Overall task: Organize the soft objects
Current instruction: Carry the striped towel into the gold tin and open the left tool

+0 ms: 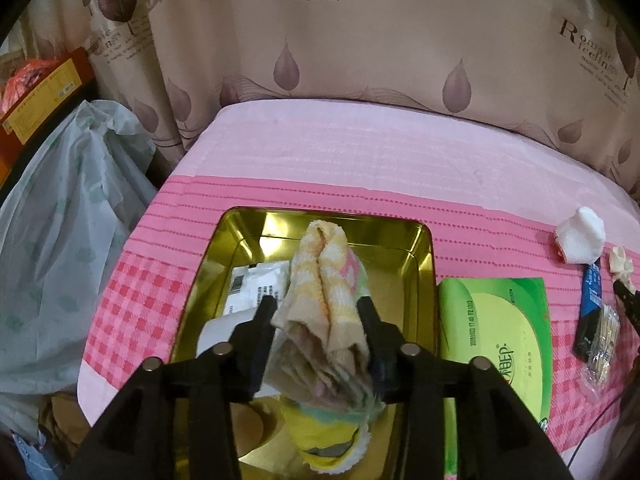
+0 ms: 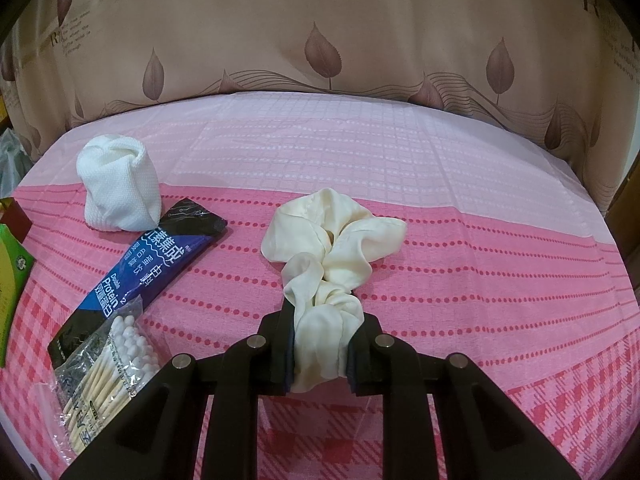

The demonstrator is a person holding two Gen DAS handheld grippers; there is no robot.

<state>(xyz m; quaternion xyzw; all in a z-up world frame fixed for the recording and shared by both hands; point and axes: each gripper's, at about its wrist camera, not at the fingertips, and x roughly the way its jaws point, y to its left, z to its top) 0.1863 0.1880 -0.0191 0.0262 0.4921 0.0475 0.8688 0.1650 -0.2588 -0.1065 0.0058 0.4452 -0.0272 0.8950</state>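
My left gripper (image 1: 318, 310) is shut on a folded yellow, orange and pink checked towel (image 1: 326, 280) and holds it over a gold metal tin (image 1: 418, 240). A white packet (image 1: 256, 284) and a white roll lie inside the tin. My right gripper (image 2: 324, 322) is shut on the near end of a cream satin scrunchie (image 2: 332, 236), which rests on the pink tablecloth (image 2: 480, 240). The scrunchie also shows small at the right edge of the left wrist view (image 1: 620, 264). A rolled white cloth (image 2: 118, 184) sits at the left of the right wrist view.
A green tissue pack (image 1: 496, 344) lies right of the tin. A dark blue protein sachet (image 2: 160, 256) and a bag of cotton swabs (image 2: 108, 364) lie left of the scrunchie. A leaf-print curtain (image 2: 320, 40) hangs behind the table. A pale plastic bag (image 1: 68, 220) stands off the table's left.
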